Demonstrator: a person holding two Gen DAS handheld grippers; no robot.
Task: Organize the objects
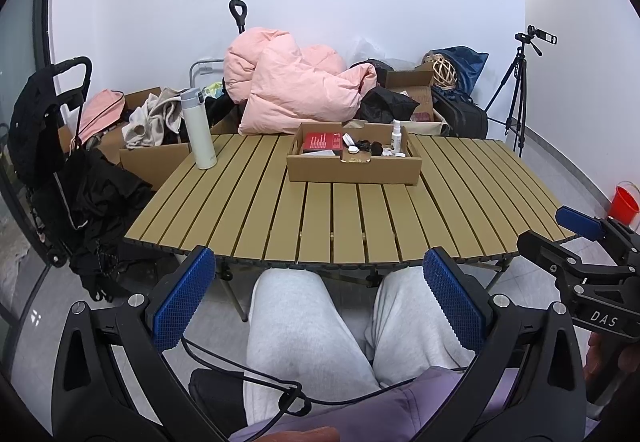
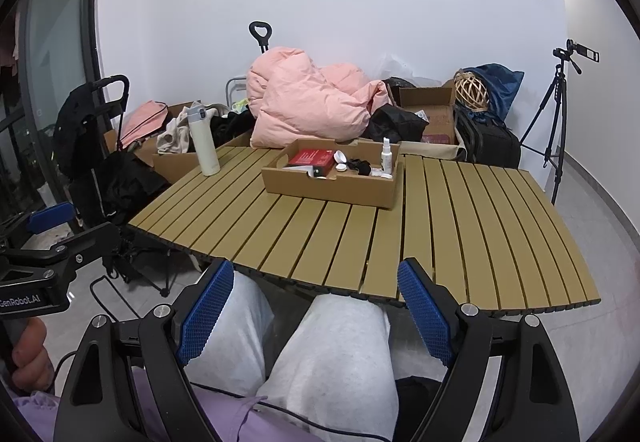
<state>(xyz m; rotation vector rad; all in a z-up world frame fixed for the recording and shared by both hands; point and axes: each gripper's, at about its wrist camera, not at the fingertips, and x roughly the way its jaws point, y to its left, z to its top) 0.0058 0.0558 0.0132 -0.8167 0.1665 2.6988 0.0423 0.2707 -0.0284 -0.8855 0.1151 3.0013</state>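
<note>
A shallow cardboard tray (image 1: 352,172) (image 2: 332,188) stands at the far middle of the slatted tan table (image 1: 348,218) (image 2: 460,226). It holds a red box (image 1: 322,141) (image 2: 312,157), a small white spray bottle (image 1: 396,136) (image 2: 386,154), white round cases and black items. A white thermos (image 1: 198,128) (image 2: 203,142) stands upright at the table's far left. My left gripper (image 1: 320,306) is open and empty, held over my lap short of the table's near edge. My right gripper (image 2: 316,318) is open and empty, also over my lap.
Behind the table lie a pink duvet (image 1: 296,86), cardboard boxes of clothes (image 1: 152,158), a woven ball (image 1: 440,72) and a black suitcase (image 1: 464,118). A black cart (image 1: 68,170) stands left, a tripod (image 1: 516,82) and red cup (image 1: 624,204) right.
</note>
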